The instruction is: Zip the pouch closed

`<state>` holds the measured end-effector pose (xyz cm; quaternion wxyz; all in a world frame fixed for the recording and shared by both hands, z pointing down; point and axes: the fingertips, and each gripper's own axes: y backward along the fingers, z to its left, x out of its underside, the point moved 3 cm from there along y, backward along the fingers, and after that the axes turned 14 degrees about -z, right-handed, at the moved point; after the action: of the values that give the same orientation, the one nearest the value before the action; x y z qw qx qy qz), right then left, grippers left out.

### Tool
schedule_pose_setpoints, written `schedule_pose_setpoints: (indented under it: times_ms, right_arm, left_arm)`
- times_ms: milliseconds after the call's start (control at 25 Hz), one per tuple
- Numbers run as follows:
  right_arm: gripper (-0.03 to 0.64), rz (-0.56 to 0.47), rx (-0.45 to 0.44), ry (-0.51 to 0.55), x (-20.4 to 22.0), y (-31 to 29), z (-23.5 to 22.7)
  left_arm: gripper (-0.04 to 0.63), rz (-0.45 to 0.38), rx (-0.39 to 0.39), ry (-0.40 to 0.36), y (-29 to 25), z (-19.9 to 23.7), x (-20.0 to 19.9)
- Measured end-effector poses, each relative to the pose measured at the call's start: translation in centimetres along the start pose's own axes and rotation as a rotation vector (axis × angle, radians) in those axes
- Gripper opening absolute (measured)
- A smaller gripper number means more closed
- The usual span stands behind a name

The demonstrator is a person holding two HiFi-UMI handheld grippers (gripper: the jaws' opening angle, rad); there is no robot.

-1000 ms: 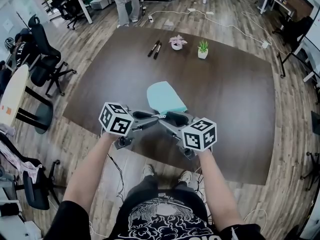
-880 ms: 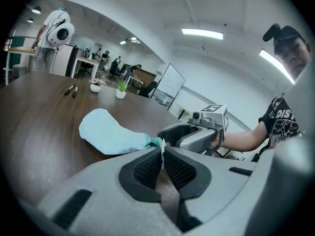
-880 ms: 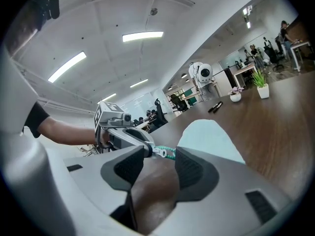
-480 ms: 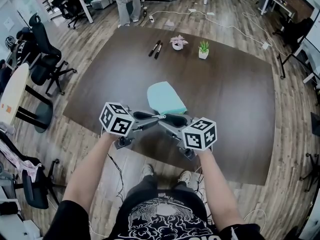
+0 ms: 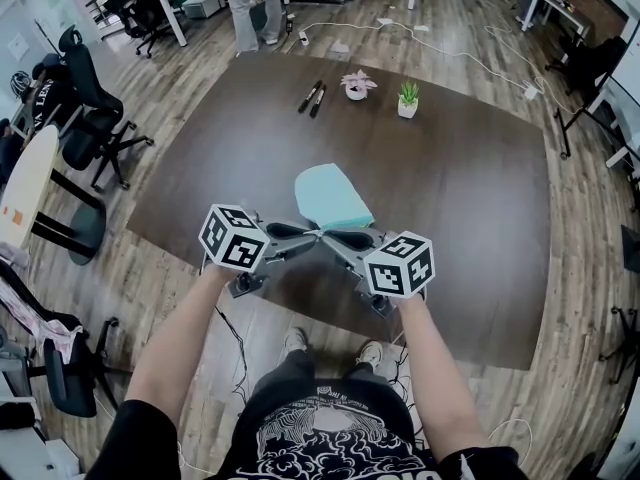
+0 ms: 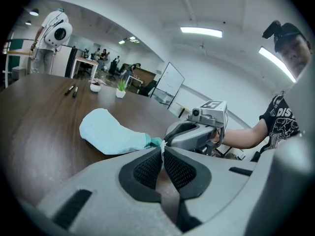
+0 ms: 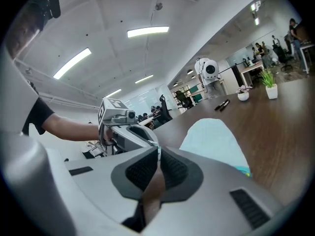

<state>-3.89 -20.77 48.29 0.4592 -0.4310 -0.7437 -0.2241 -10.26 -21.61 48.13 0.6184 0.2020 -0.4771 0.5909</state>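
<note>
A pale mint pouch (image 5: 330,196) lies flat on the dark brown table (image 5: 470,188), its near end towards me. Both grippers meet tip to tip at that end. My left gripper (image 5: 313,236) is shut on a thin pale edge of the pouch's end (image 6: 162,150), next to a teal tab (image 6: 155,142). My right gripper (image 5: 323,237) has just been closing. Its jaws now stand together with a thin pale sliver (image 7: 158,150) pinched between the tips, seemingly the zipper pull. The pouch (image 7: 215,139) stretches away behind those tips.
Two black markers (image 5: 310,98) and two small potted plants (image 5: 356,84) (image 5: 406,99) stand at the table's far side. Its front edge runs just under my grippers. Office chairs (image 5: 90,118) are at the left, and a person (image 5: 250,8) stands beyond the table.
The right gripper's jaws have closed from partly open to together at the pouch's near end. The left gripper and the pouch have not moved.
</note>
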Motion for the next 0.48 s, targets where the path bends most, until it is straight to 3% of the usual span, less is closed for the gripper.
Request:
schedule_pose_setpoints:
  times_ms: [480]
  right_arm:
    - [0.003,0.006,0.057,0.009,0.65,-0.18,0.01]
  left_arm:
    - [0.023,0.004,-0.027,-0.007,0.25,0.07,0.45]
